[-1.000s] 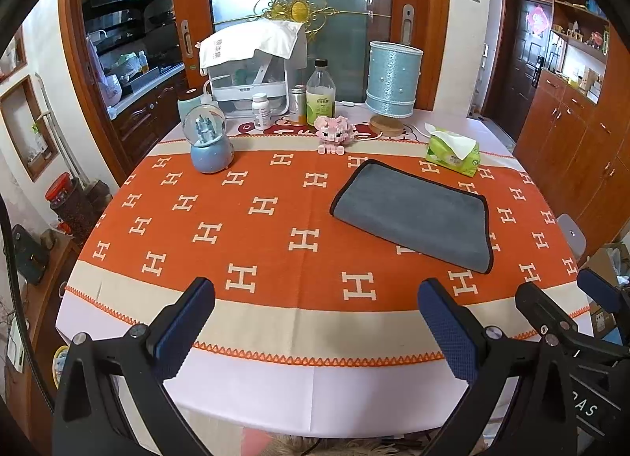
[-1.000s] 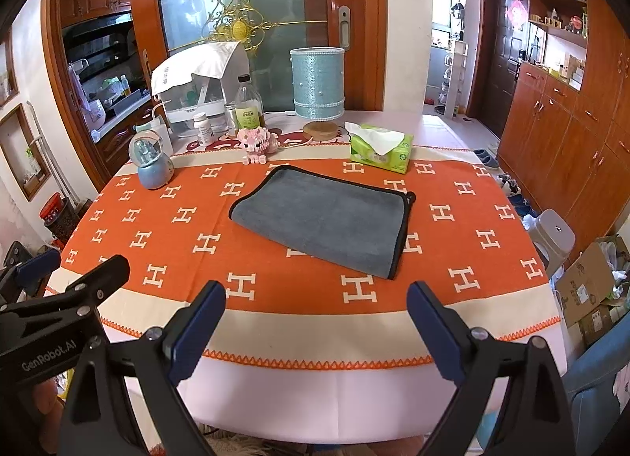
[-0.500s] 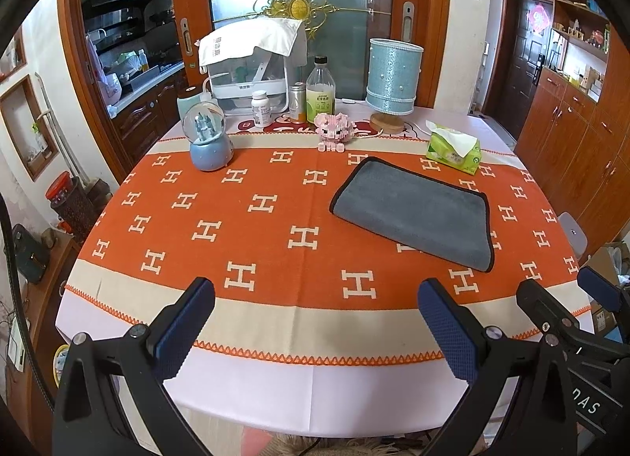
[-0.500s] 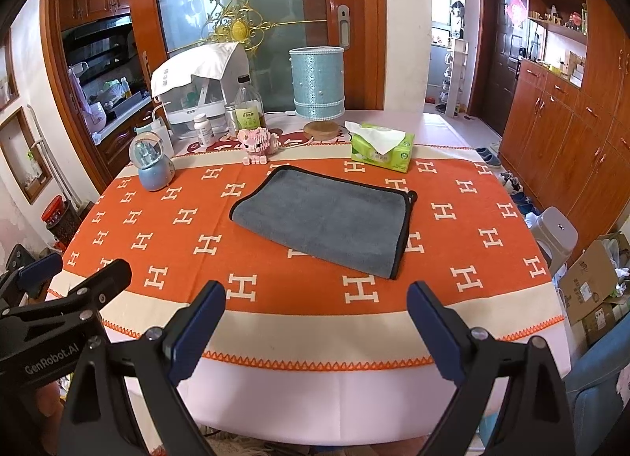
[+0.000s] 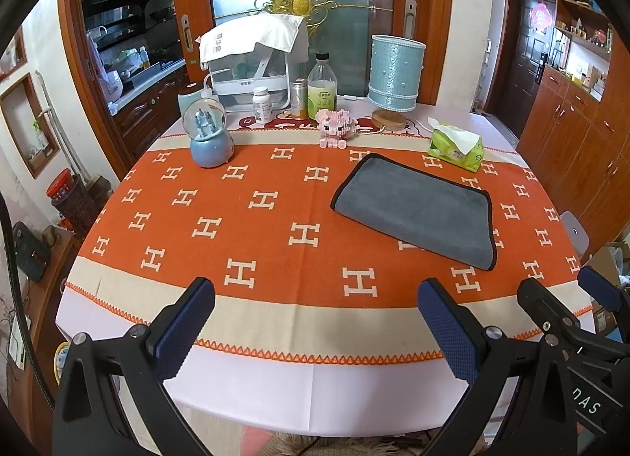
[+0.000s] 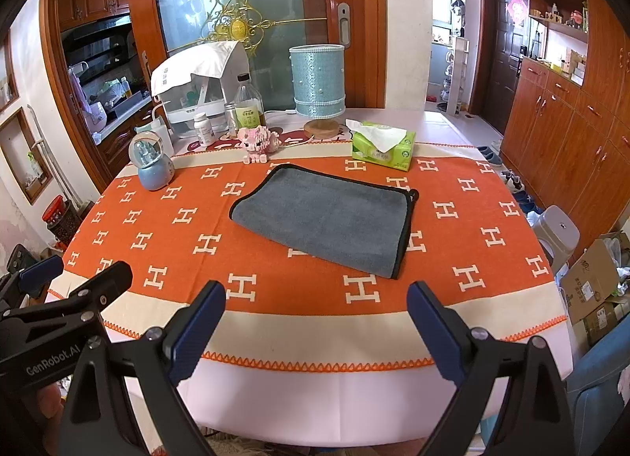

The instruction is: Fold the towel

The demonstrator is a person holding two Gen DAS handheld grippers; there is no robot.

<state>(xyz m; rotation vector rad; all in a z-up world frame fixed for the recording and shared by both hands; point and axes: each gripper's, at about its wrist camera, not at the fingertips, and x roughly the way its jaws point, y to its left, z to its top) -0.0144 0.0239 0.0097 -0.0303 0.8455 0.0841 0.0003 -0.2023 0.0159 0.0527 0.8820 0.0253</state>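
A grey towel with black trim (image 5: 417,208) lies flat, folded into a rectangle, on the orange tablecloth (image 5: 244,220); it also shows in the right wrist view (image 6: 327,216). My left gripper (image 5: 315,322) is open and empty, held over the table's near edge, left of and short of the towel. My right gripper (image 6: 315,322) is open and empty over the near edge, in front of the towel. The left gripper also shows at the lower left of the right wrist view (image 6: 55,290).
Along the far side stand a snow globe (image 5: 208,137), a pink brick pig (image 5: 334,129), bottles (image 5: 322,90), a blue lamp (image 5: 395,78), a green tissue pack (image 5: 456,145) and a white appliance (image 5: 252,58). A stool (image 6: 559,231) and boxes (image 6: 590,287) stand right of the table.
Both views have crept very slightly toward the table; the towel and both open grippers otherwise stand as before.
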